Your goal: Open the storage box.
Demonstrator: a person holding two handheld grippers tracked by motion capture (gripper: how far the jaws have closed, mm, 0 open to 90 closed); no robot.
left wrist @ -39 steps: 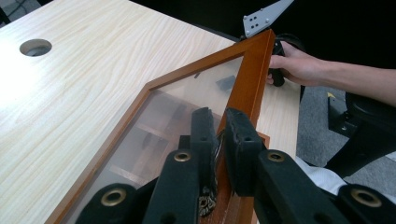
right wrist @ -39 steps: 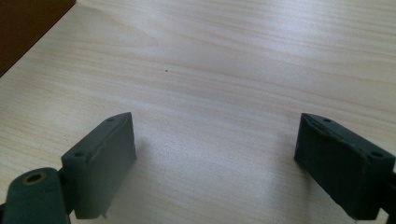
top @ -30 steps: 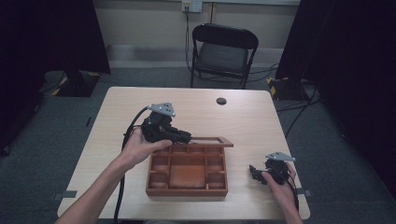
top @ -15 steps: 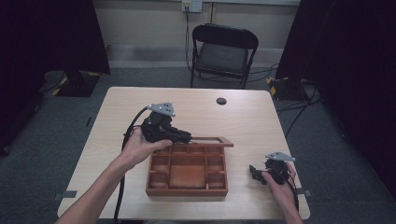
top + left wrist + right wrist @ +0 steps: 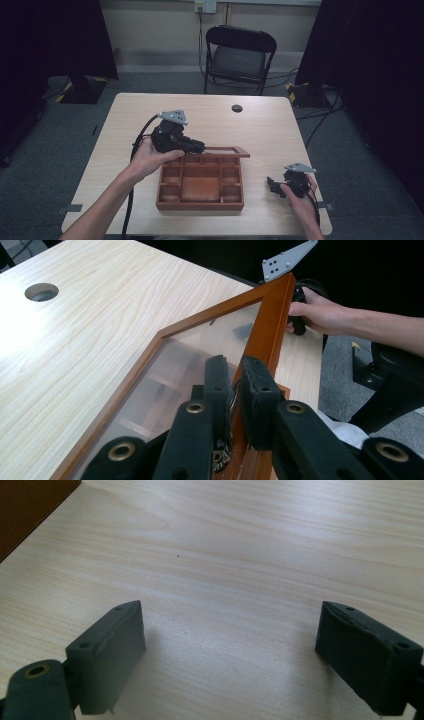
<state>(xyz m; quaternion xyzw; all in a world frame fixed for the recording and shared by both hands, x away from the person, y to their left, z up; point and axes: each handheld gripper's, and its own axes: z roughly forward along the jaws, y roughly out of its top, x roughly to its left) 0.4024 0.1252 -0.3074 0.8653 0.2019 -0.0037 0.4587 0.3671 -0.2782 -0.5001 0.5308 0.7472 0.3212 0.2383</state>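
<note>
— One wooden box [image 5: 201, 184] with small compartments, sitting near the front middle of the surface [image 5: 260, 130]. Brown, open on top, a large middle cell ringed by smaller ones.

— And the lid?

— Framed lid [image 5: 200, 345] with a clear pane, raised off the box at its far edge, tilted. Through the pane, seen from the left gripper view, dividers of the compartments.

— Held by what?

— Pinched by the left gripper [image 5: 235, 390], fingers [image 5: 217, 385] pressed onto the wooden frame, one on each side of the rail. In the high view, left gripper [image 5: 197, 147] at the box's far left corner, wrapped by the left hand [image 5: 150, 157], cable trailing back over the front edge.

— Other side?

— Right gripper [image 5: 272, 184] just beside the box's right wall, low over the surface, apart from the box, held by the right hand [image 5: 300, 192]. Fingers [image 5: 112, 645] spread wide in the right gripper view, nothing but pale wood grain between them; a brown corner of the box at top left.

— Farther out?

— Round cable hole [image 5: 237, 108] near the far edge of the surface. Beyond that, a black folding chair [image 5: 239, 55] on grey carpet, against a pale wall.
</note>
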